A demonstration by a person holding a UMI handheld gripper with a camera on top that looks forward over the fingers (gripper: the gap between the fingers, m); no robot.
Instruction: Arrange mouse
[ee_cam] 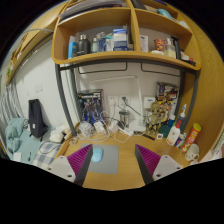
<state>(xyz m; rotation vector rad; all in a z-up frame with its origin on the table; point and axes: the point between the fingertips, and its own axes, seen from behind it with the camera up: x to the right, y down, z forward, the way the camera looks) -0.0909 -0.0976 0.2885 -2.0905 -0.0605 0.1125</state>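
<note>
The gripper [112,160] is held open at the bottom of the frame, nothing between its fingers, above a wooden worktop [112,172]. No mouse can be made out; shelves [120,58] are seen above.

Even, fairly bright indoor light falls from above, with no hard shadows. The white wall [110,80] is lit flat, and the table [112,160] shows a soft warm sheen without glare. Strong fisheye bending curves the shelf [120,55] and squeezes things toward the rim. Detail is soft throughout, small items blurring together.
</note>
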